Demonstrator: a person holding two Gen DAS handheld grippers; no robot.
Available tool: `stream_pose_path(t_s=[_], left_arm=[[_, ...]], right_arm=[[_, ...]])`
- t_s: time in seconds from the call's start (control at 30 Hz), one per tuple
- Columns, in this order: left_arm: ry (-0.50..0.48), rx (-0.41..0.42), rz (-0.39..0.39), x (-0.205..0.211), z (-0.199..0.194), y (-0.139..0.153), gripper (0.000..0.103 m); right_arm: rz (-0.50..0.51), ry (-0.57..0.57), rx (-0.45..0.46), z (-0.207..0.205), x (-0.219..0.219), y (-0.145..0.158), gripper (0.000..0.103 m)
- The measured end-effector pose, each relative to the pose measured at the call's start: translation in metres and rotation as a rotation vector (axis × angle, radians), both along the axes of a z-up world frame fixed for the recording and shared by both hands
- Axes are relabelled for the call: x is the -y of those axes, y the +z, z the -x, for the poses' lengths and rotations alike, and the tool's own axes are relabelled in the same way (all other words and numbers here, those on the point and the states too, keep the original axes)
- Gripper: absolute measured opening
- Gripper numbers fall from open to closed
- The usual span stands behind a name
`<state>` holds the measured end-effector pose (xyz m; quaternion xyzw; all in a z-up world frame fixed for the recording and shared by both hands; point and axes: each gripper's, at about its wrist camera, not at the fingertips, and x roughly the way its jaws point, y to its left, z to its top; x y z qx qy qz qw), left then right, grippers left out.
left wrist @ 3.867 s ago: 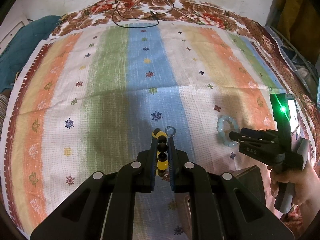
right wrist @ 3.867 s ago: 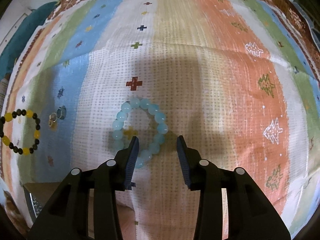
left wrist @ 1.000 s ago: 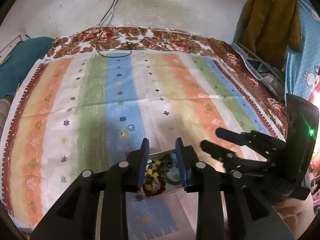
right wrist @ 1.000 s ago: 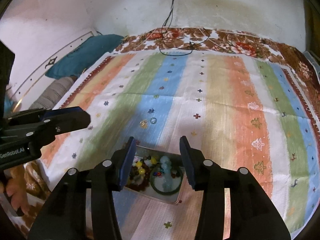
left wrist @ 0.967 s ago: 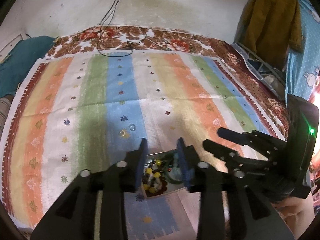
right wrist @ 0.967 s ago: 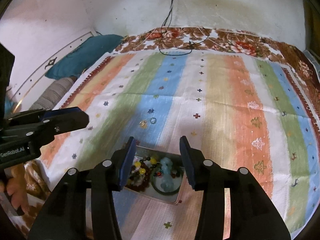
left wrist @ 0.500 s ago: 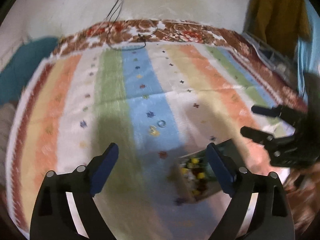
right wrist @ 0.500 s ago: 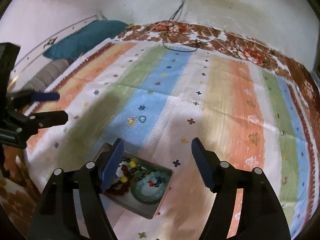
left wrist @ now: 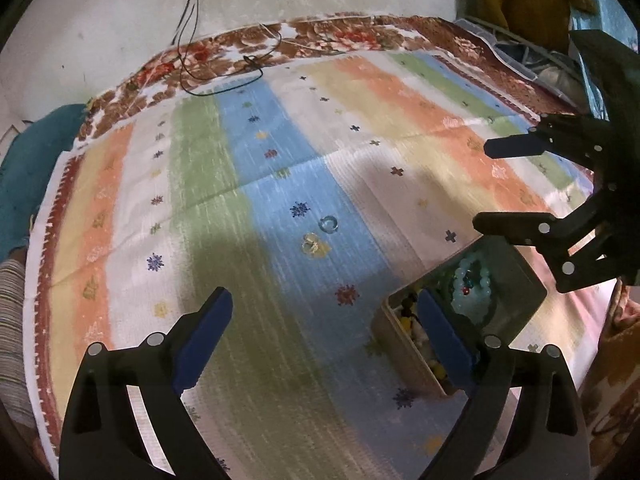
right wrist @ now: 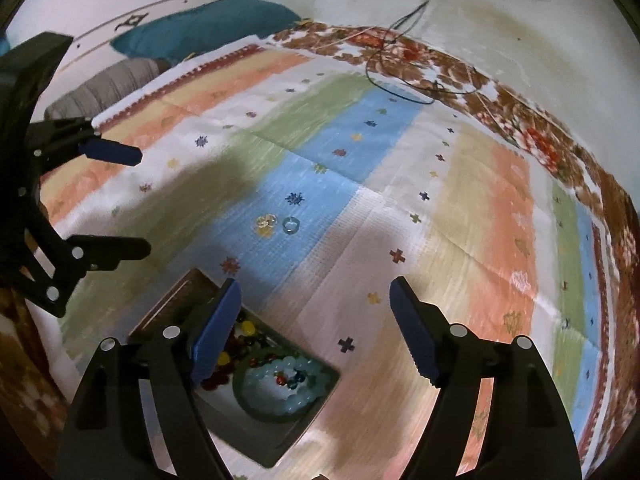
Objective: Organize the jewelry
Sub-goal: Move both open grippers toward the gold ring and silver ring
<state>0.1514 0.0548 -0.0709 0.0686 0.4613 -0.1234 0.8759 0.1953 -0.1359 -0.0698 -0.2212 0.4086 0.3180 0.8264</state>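
**Inspector A:** 2 grippers are recorded above the striped cloth [left wrist: 280, 184]. The left gripper [left wrist: 324, 312] is spread wide with nothing between its fingers; the right gripper [right wrist: 316, 304] is likewise spread wide and empty. Neither is in contact with any item.

**Inspector B:** And the jewelry?

**Inspector A:** The box [right wrist: 288, 436] is seen at the near edge of the cloth. A pale blue bead bracelet [right wrist: 286, 396] and a dark bracelet with yellow beads [right wrist: 236, 344] are lodged inside it. 2 pieces are noted outside, on the blue stripe and well apart from the box: a clear ring [left wrist: 329, 224] and, just beside it, a yellowish ring or earring pair [left wrist: 312, 243]; which of the 2 cannot be told.

**Inspector B:** Risks to be logged?

**Inspector A:** 3 are judged likely. The small pieces lie flat on soft fabric, so cloth may be pinched along with them, or a piece may be flicked aside by a fingertip. Being so close together, 1 may be displaced while the other is taken. The box sits under both grippers' paths, so it may be knocked and its contents spilled.
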Motion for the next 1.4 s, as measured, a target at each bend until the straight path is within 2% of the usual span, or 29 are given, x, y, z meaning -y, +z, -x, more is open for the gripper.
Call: stream_pose_path(t_s=[0.13, 0.27, 0.4, 0.5, 0.7, 0.97, 1.4], left_arm=[[-0.027, -0.004, -0.010, -0.001, -0.004, 0.001, 0.092], [-0.023, -0.030, -0.024, -0.002, -0.011, -0.004, 0.092], [0.019, -0.054, -0.028, -0.010, -0.021, -0.010, 0.084], [0.020, -0.052, -0.023, -0.017, -0.025, -0.015, 0.086], [-0.029, -0.057, -0.010, -0.020, -0.030, -0.032, 0.090], [-0.089, -0.087, 0.004, -0.023, -0.045, -0.052, 0.091], [-0.212, -0.084, -0.022, -0.015, -0.070, -0.075, 0.090]], right_arm=[[-0.008, 0.035, -0.026, -0.009, -0.006, -0.004, 0.077], [0.008, 0.069, -0.013, -0.016, -0.013, -0.007, 0.077], [0.034, 0.089, 0.017, -0.027, -0.020, -0.011, 0.077], [0.030, 0.111, -0.006, -0.038, -0.023, -0.013, 0.077], [0.061, 0.198, -0.030, -0.051, -0.038, -0.025, 0.077], [0.135, 0.282, -0.060, -0.064, -0.057, -0.050, 0.077], [0.114, 0.370, -0.131, -0.085, -0.069, -0.072, 0.077]])
